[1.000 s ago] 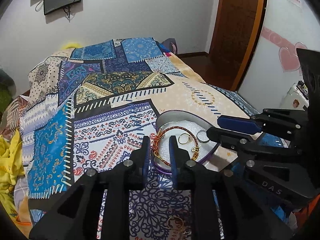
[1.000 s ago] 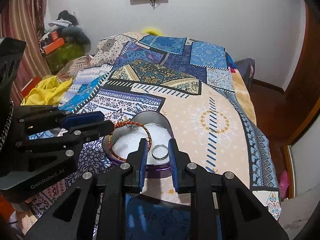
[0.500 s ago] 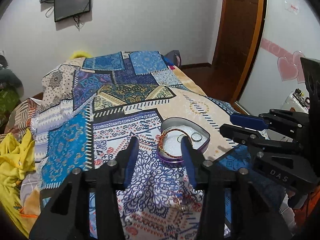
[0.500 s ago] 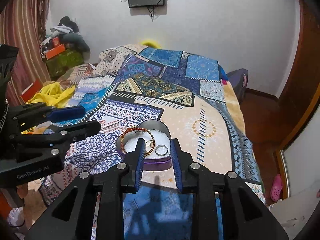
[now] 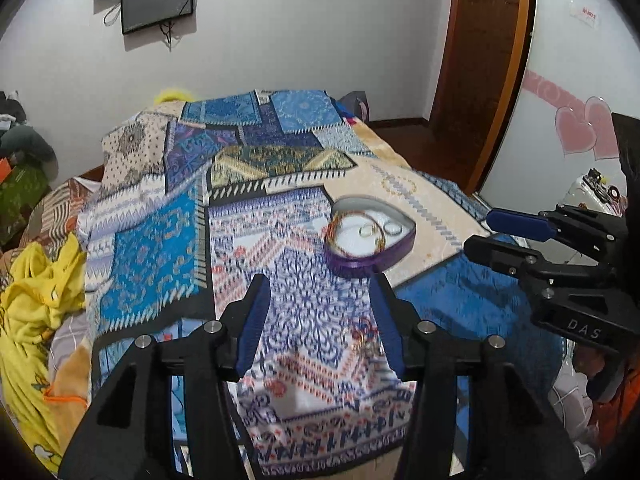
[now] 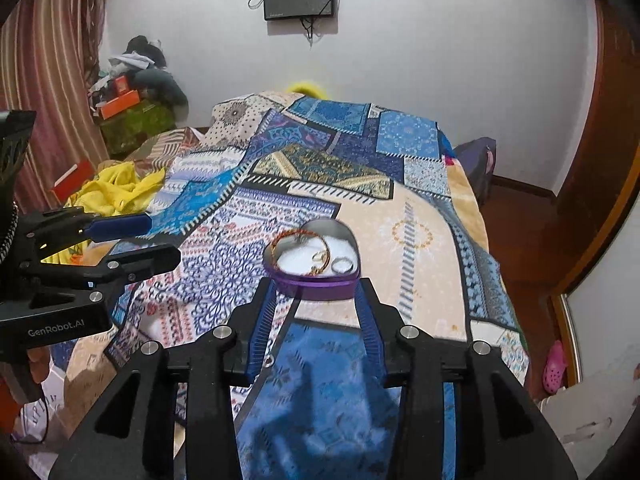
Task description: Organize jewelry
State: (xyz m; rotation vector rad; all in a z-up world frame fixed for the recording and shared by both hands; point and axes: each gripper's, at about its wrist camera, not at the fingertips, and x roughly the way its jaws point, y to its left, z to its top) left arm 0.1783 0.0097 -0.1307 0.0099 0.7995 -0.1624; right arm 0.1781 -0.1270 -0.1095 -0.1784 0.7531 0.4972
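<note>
Jewelry piece (image 5: pixel 362 338), small and blurred, lies loose on the quilt (image 5: pixel 160 240) low in the left wrist frame, just inside the wide-open left gripper (image 5: pixel 320 324), nearer than the wide-open right gripper (image 6: pixel 316 322). Farther up-frame sits the heart-shaped tin (image 5: pixel 370 258) holding bangle and rings.

A purple heart-shaped tin (image 6: pixel 316 280) lies open just ahead of the right gripper (image 6: pixel 316 312), holding a red-gold bangle (image 6: pixel 298 240), a silver ring (image 6: pixel 344 266) and a small gold ring (image 6: pixel 319 257).
</note>
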